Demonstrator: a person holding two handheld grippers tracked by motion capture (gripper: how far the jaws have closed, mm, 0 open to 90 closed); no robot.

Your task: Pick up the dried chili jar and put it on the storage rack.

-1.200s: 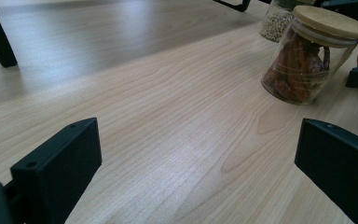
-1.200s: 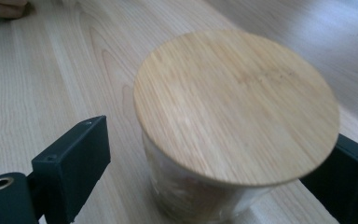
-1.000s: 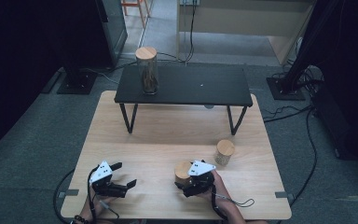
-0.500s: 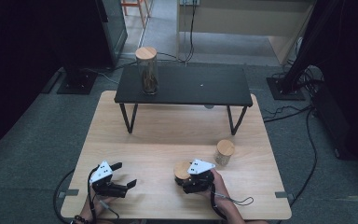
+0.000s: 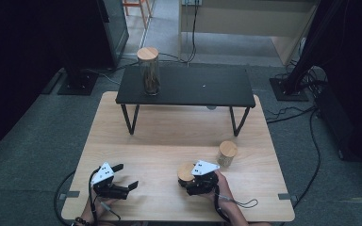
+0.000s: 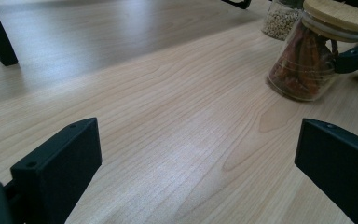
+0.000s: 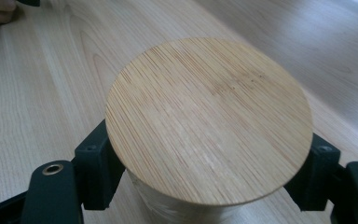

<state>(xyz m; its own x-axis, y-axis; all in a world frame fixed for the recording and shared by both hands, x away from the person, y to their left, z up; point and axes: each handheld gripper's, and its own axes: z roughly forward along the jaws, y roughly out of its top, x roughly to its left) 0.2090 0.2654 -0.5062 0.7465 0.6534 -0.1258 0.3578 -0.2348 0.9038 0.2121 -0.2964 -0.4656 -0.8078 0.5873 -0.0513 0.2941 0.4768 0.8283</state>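
Your right gripper (image 5: 194,181) is near the front edge of the wooden table (image 5: 169,136), and its jaws have just been closing. Now they are clamped on the jar with the brown sticks (image 6: 305,60), one pad on each side of the glass, just under the round wooden lid (image 7: 209,120). Gripping under the lid makes sense, because the lid is wider than the glass and should stop the jar from slipping down. The jar stands upright on the table, so nothing should spill.

Your left gripper (image 5: 118,181) rests low by the front left part of the table, well apart from the jar. Its jaws are wide apart and nothing is between them. It looks like it is waiting its turn, maybe to help with the lid.

A small jar of pale seeds (image 5: 226,153) stands just beside your right hand, toward the back and to the right. Watch it when you lift, so you don't bump it.

On the black shelf (image 5: 188,87) at the back, a tall jar (image 5: 148,70) stands upright at the left end. The rest of the shelf top is bare, so the jar you hold may belong up there.
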